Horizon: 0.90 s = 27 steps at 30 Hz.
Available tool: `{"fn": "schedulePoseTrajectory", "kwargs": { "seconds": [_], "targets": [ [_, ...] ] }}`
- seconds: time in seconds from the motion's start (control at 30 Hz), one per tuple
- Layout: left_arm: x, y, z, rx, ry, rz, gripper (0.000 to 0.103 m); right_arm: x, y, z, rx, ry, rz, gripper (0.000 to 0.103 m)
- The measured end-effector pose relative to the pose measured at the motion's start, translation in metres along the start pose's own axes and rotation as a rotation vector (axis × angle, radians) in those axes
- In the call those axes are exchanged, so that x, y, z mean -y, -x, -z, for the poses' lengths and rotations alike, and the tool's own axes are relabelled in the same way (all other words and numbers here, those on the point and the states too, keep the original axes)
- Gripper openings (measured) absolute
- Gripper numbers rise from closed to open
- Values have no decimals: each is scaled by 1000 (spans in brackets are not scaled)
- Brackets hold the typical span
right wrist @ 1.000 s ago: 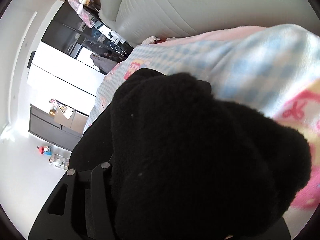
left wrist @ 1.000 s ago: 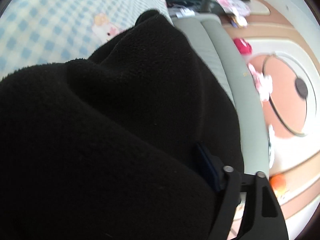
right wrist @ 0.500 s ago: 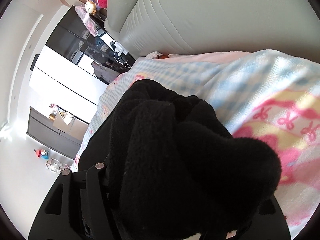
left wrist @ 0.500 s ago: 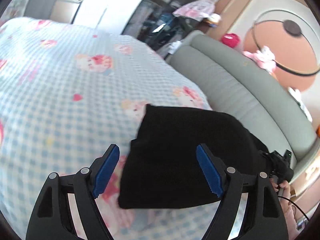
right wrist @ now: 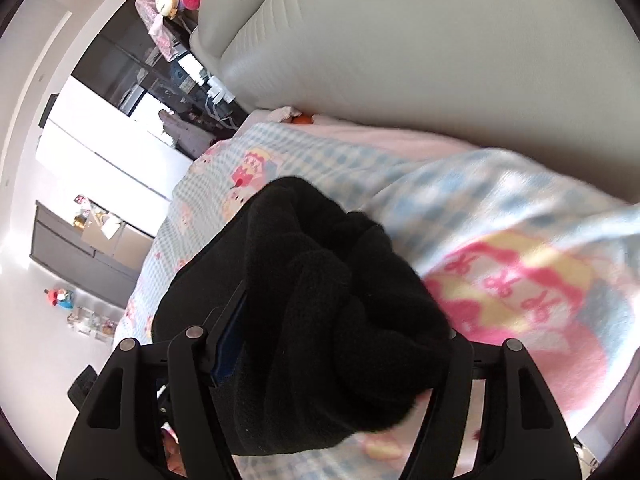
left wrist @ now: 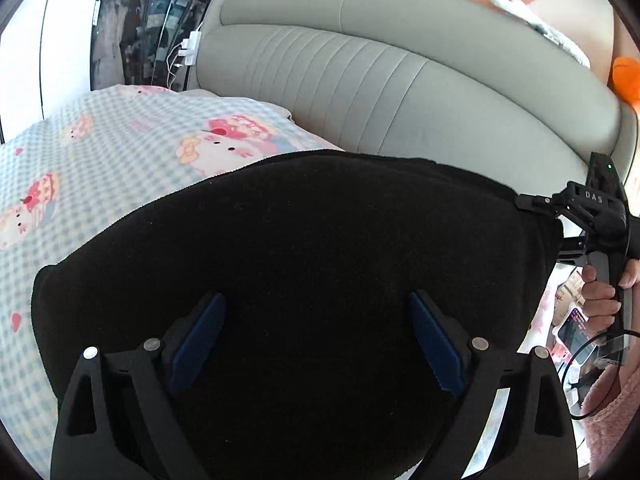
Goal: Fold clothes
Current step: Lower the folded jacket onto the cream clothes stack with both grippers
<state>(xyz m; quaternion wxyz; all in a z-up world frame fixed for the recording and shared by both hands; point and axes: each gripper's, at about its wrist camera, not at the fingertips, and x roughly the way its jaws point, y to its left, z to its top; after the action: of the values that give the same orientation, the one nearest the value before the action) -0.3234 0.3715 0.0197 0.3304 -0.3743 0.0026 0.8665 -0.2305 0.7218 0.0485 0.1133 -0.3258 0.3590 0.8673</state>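
Observation:
A black fleece garment [left wrist: 320, 232] lies spread on the blue checked cartoon blanket [left wrist: 120, 152]. My left gripper [left wrist: 316, 300] hovers above it, its jaws opening wide. The blue pads [left wrist: 200, 336] stand apart and nothing is pinched between them. At the garment's right corner my right gripper [left wrist: 536, 204] is held by a hand [left wrist: 600, 292]. In the right wrist view a thick bunch of the fleece [right wrist: 312, 248] fills the gap of the right gripper [right wrist: 344, 320]. Its jaws are opening, with the fabric still wedged against both fingers. The right pad is hidden by the fleece.
A grey padded headboard [left wrist: 400, 80] runs along the far side of the bed, with plush toys on the ledge above. A dark shelf [left wrist: 136, 20] and a white charger [left wrist: 190, 48] stand at the left corner. A phone [left wrist: 572, 330] lies at the right.
The left gripper let go of the fleece that filled its view, rose and rolled, and now hangs open over the spread garment. The right gripper lifted with its bunch and its jaws widened.

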Motion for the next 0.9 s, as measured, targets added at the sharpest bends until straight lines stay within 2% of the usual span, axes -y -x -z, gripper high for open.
{"fn": "schedulePoseTrajectory", "kwargs": {
  "seconds": [0.13,0.23,0.33,0.4,0.47,0.53,0.57,0.6,0.63,0.67,0.73,0.83,0.9],
  "targets": [
    [-23,-1,-7,-3,64,24,93,-5,53,-3,194,68,156,67],
    [-29,-5,-4,11,86,38,93,-44,63,7,214,214,99,67],
    [-29,-9,-2,11,87,36,94,-87,41,12,184,363,23,67],
    [-27,-10,-3,5,79,34,95,-103,7,14,115,388,-20,67],
    [-28,-11,-7,-2,77,38,95,-103,-31,22,18,364,-21,67],
    [-26,12,-7,94,41,0,92,-102,-79,22,-90,333,-8,67],
    [-24,27,-7,158,17,-25,88,-99,-94,28,-112,338,-7,67],
    [-23,34,-6,184,-1,-55,88,-96,-105,34,-125,342,-6,67],
    [-22,34,-5,177,-13,-89,88,-91,-104,40,-114,343,-7,67],
    [-23,27,-3,136,-7,-112,88,-87,-103,42,-112,337,-17,68],
    [-37,0,2,34,77,-67,90,-79,-100,42,-116,328,-33,70],
    [-58,-23,3,5,188,16,94,-78,-104,43,-125,363,12,72],
    [-59,-32,-5,2,204,18,96,-80,-113,40,-114,366,26,73]
  ]
}}
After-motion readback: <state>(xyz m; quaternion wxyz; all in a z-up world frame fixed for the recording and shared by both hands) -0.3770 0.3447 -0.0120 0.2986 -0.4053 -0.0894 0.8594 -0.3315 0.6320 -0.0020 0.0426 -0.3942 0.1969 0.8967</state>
